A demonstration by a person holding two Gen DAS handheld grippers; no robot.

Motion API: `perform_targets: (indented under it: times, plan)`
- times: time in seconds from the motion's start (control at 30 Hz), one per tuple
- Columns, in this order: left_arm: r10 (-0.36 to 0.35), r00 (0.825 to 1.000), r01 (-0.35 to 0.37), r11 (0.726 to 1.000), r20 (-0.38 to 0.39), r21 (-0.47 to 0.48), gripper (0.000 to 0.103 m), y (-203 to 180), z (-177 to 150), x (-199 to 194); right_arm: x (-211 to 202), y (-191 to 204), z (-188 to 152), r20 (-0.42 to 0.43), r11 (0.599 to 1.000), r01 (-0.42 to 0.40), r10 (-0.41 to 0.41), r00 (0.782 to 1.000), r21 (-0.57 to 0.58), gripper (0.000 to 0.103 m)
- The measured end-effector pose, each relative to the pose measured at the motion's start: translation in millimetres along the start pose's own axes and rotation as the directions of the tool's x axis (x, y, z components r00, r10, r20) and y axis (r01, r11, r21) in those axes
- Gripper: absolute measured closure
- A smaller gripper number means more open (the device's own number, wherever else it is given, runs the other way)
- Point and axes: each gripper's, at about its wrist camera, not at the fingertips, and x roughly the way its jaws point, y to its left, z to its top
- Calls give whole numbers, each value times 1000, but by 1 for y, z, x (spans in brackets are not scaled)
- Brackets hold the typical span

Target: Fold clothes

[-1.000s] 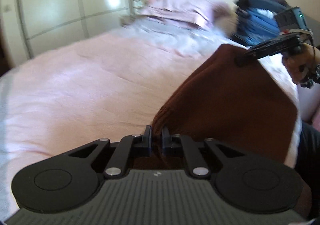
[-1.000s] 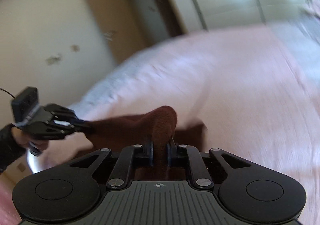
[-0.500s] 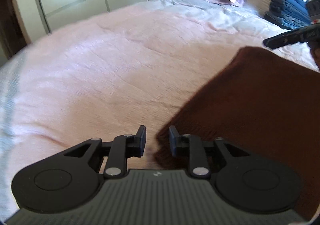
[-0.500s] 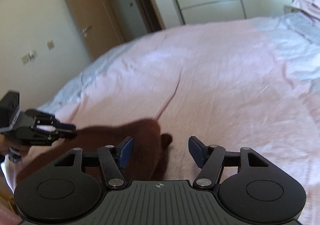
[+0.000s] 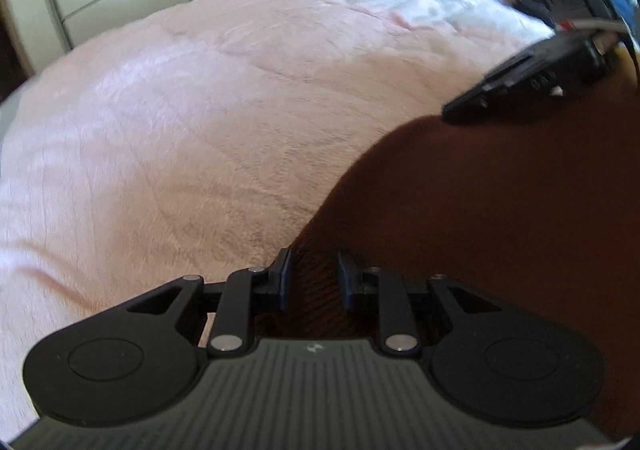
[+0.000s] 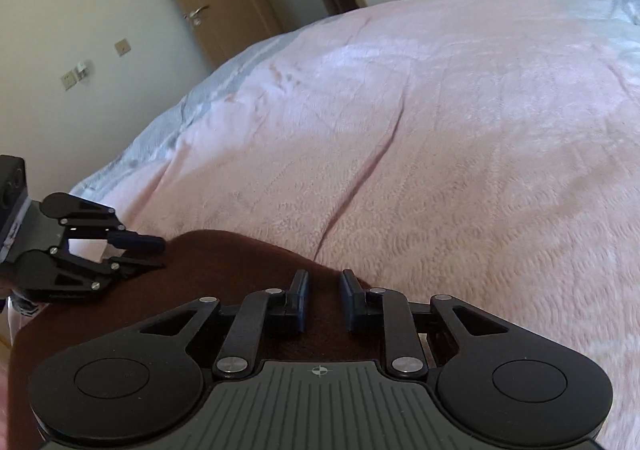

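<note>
Tools both sit over the brown cloth (image 5: 500, 217) on the bed (image 5: 200, 129): left tool (image 5: 313, 274) slightly parted, gripping nothing; right tool (image 6: 323, 296) closing, pads not pressing. Cloth lies flat at the near edge; folding looks barely begun.

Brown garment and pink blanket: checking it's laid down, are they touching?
Touching. The right wrist view shows the garment lying flat on the blanket, no gap at its edge.

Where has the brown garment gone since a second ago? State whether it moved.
Yes. The brown garment has dropped from hanging above the pink bedspread to lying flat on it.
</note>
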Motion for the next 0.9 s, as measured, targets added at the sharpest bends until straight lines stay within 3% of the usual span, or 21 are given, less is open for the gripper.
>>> perform_targets:
  times: [0.1, 0.27, 0.37, 0.43, 0.53, 0.7, 0.73, 0.77, 0.83, 0.9]
  plan:
    - [38, 999, -37, 999, -16, 25, 81, -5, 2, -9, -20, 7, 7, 15, 1000, 4, -4, 1000, -7, 81]
    - [87, 996, -87, 996, -5, 34, 82, -16, 10, -34, -88, 34, -5, 145, 999, -47, 43, 988, 26, 81]
    - [55, 998, -57, 997, 27, 61, 82, -39, 17, -50, -121, 46, -31, 225, 984, -146, 120, 967, 104, 81]
    - [30, 998, -34, 996, 48, 81, 82, -56, 22, -59, -124, 52, -54, 220, 970, -206, 174, 960, 131, 81]
    - [-13, 998, 5, 993, 67, 122, 82, -86, 28, -69, -99, 57, -88, 74, 982, -155, 147, 986, 109, 81]
    - [-136, 985, 118, 981, 105, 154, 78, -137, 36, -84, -115, 31, -92, 177, 952, -219, 182, 967, 215, 80]
    - [-166, 980, 148, 975, 107, 164, 77, -147, 35, -83, -122, 26, -89, 201, 952, -217, 174, 964, 218, 73]
    - [-191, 977, 172, 969, 99, 175, 75, -157, 34, -81, -126, 18, -86, 216, 951, -206, 157, 964, 230, 55]
    - [-215, 975, 200, 957, 50, 210, 75, -175, 28, -68, -127, 3, -79, 227, 949, -177, 118, 967, 260, 34]
    - [-201, 980, 193, 952, 9, 236, 75, -185, 19, -56, -116, -11, -68, 213, 941, -188, 130, 968, 279, 34]
